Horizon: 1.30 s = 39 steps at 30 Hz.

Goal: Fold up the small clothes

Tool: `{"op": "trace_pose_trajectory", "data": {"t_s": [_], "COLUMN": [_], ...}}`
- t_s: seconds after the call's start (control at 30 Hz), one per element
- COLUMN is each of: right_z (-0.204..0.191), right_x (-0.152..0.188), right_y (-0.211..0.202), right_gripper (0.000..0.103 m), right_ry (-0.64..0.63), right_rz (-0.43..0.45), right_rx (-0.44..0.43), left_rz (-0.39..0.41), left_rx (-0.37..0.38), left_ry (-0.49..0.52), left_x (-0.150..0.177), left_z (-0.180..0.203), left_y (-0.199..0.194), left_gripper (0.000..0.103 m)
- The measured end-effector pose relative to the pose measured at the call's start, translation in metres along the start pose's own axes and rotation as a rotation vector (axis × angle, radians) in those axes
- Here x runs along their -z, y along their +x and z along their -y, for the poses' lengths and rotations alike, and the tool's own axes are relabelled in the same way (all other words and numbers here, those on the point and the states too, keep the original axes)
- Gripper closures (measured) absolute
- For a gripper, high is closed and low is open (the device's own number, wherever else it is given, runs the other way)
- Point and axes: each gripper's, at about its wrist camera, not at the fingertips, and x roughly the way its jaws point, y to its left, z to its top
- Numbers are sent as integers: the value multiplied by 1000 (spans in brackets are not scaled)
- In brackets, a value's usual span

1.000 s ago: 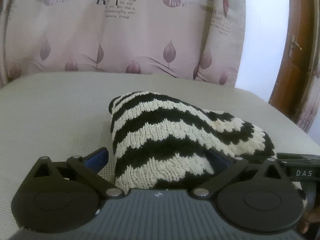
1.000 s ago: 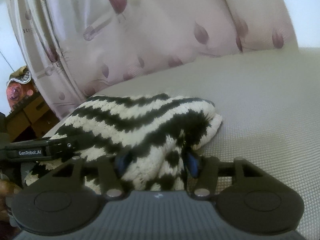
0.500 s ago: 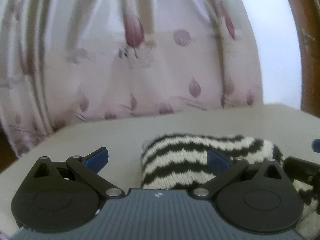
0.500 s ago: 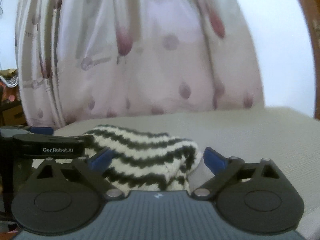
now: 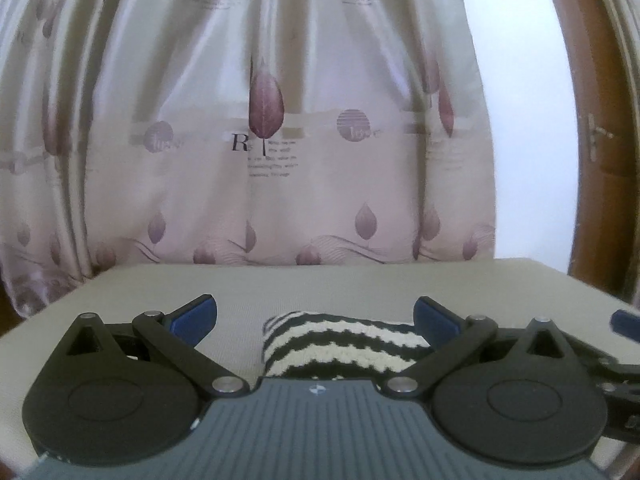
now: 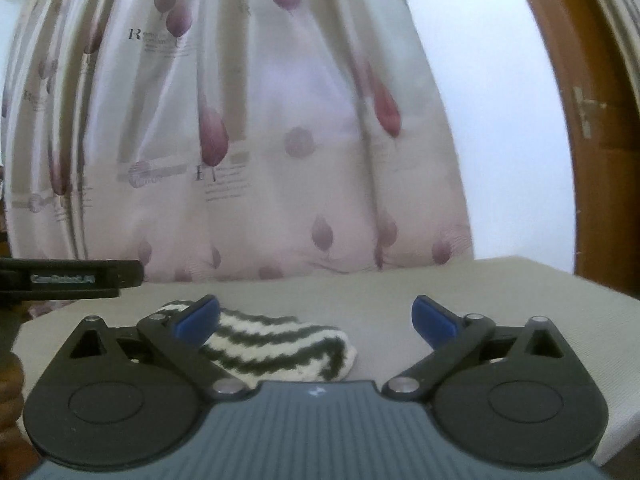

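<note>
A black-and-cream zigzag knit garment [image 5: 340, 344] lies folded in a small bundle on the beige padded surface [image 5: 320, 284]. My left gripper [image 5: 316, 314] is open wide, held above and short of the knit's left end, its blue pads clear of it. My right gripper [image 6: 316, 314] has its jaws opening, nearly at full width; the knit [image 6: 272, 340] lies low behind its left finger [image 6: 198, 316], untouched by either pad. The left gripper's black body [image 6: 72, 278] shows at the right wrist view's left edge.
A pale curtain [image 5: 280, 160] with purple leaf prints hangs right behind the surface. A brown wooden door frame [image 5: 600, 120] stands at the right, with a bright white wall beside it. The beige surface [image 6: 480, 292] runs out to the right of the knit.
The right gripper let go of the knit fold and opened wide. Both grippers drew back, rose and tilted up, so the knit now sits low and small. The left stayed open.
</note>
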Motion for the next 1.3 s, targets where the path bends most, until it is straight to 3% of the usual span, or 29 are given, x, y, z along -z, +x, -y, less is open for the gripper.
{"op": "trace_pose_trajectory", "data": {"t_s": [0.77, 1.3], "right_z": [3, 3], "right_x": [-6, -5], "right_y": [-1, 3], "right_gripper": [0, 0], "right_ry": [-15, -18], "right_rz": [2, -26], "right_rx": [78, 59], "left_rz": [24, 44], "left_rx": [-52, -58], "left_ry": [2, 14], "left_x": [3, 8], "left_z": [-10, -10], "left_y": [-10, -12], "left_gripper": [0, 0]}}
